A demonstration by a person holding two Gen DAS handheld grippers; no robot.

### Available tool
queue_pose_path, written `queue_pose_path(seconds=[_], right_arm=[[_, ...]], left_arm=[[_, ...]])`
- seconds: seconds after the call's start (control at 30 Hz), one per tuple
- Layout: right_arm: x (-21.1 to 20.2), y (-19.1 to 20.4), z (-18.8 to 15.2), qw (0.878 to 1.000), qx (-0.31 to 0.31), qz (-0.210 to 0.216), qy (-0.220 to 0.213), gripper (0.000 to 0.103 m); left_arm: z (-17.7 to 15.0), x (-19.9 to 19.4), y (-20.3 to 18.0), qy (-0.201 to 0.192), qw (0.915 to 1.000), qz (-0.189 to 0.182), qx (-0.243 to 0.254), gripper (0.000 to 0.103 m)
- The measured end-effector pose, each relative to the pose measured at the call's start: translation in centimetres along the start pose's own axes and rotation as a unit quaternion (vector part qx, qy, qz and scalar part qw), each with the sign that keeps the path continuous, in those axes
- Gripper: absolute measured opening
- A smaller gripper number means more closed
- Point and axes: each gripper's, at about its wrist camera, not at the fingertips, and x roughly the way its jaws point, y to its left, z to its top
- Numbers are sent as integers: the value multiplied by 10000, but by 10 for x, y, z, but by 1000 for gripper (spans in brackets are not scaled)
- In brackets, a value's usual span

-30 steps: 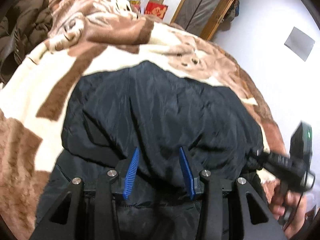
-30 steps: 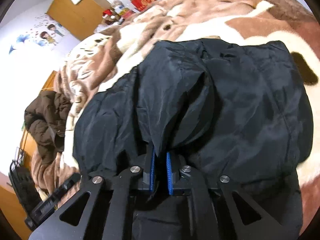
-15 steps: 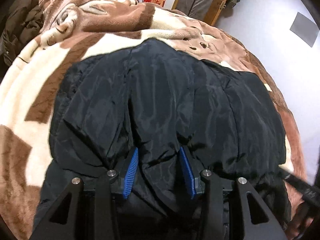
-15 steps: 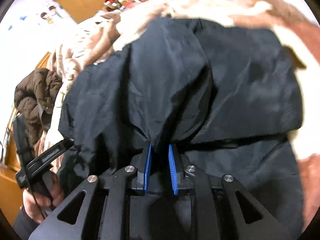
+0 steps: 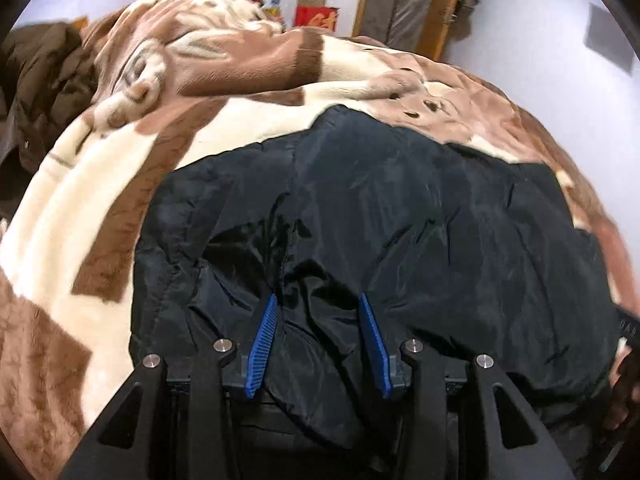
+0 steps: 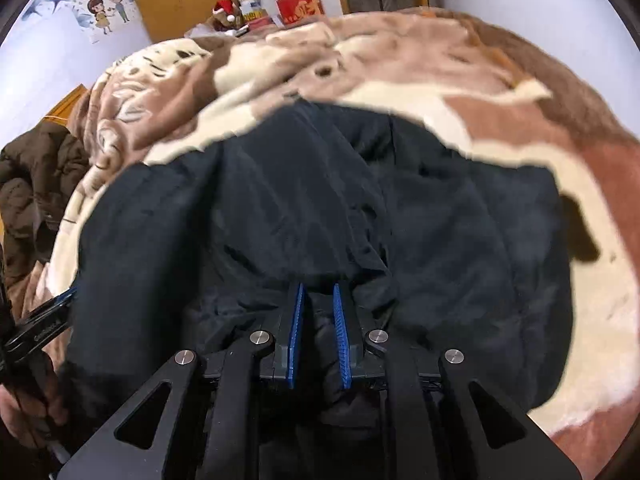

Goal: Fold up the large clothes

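In my left wrist view, the large black quilted nylon jacket point(image 5: 400, 220) lies over the brown-and-cream plush blanket point(image 5: 100, 208) that covers the bed, filling the frame from the centre down to six o'clock. My left gripper point(image 5: 318, 320) has a thick bunch of the jacket's near edge between its blue ribbed pads point(image 5: 262, 340); the jaws stand half apart and the cloth fills the gap, so I read this as a hold on a fat fold. A dark brown padded coat point(image 5: 44, 80) sits off at ten o'clock. In my right wrist view, the same jacket spreads from the centre toward three o'clock, and my right gripper point(image 6: 318, 320) is pinched narrowly on a thin ridge of its fabric; those jaws have just been closing on it. At eight o'clock my other hand point(image 6: 24, 412) shows with its tool. I judge I am mid-fold, carrying the near hem over the body. Next I should lay both corners down level toward twelve o'clock, then let go together.
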Motion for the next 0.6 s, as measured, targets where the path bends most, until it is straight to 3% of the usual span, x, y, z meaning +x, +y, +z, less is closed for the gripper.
queue_pose_path(seconds=[0.13,0.27,0.43,0.53,0.6], right_arm=[[6,-5,-10,10000,-41,-70,-47,14],[-8,-2,1,10000,21,1,25,14],[-50,5,40,9980,-122,180,-596,17],[-36,12,68,9974,-249,148,-655,17],[-13,12,75,9983,-327,2,-490,17]], left_arm=[[-7,10,-1,-52,10000,7,-11,45],[6,-10,0,74,10000,-35,40,44],[45,-43,3,-529,9983,-205,100,44],[73,-20,1,-527,9984,-137,127,44],[81,8,2,-322,9994,-34,128,44]])
